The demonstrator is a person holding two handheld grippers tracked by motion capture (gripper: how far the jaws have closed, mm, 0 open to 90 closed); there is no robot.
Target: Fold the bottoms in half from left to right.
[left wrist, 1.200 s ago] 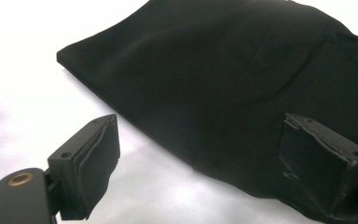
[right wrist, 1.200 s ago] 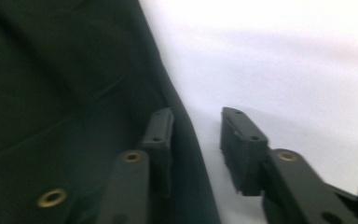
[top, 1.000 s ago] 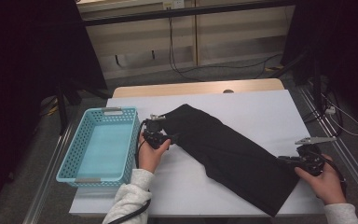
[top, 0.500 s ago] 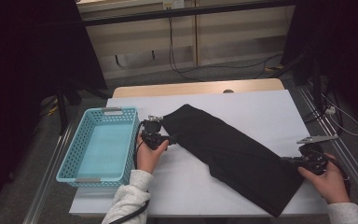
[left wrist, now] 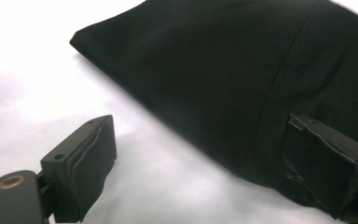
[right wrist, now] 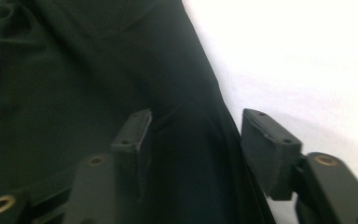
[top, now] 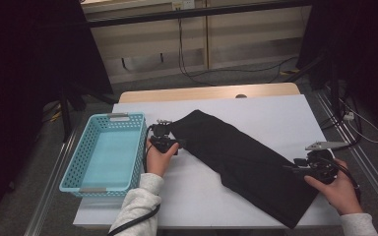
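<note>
A long black garment (top: 246, 164) lies flat and folded on a white table (top: 275, 118), running diagonally from just beside a light blue plastic basket (top: 106, 152) down toward the table's near right corner. The basket stands at the table's left edge, to the left of the garment's upper end. The left gripper (top: 166, 142), held in the person's left hand (top: 157, 157), sits between the basket and the garment, at the garment's upper left end; in the left gripper view its jaws are spread wide, released, one over bare table and the other over the garment's edge (left wrist: 261, 93). The right gripper (top: 307, 167), held in the right hand (top: 339, 189), is at the garment's lower right end, well apart from the basket; in the right gripper view its jaws stand parted around the garment's edge (right wrist: 182, 140), one jaw above the dark cloth and one over the white table beside it, not clenched
</note>
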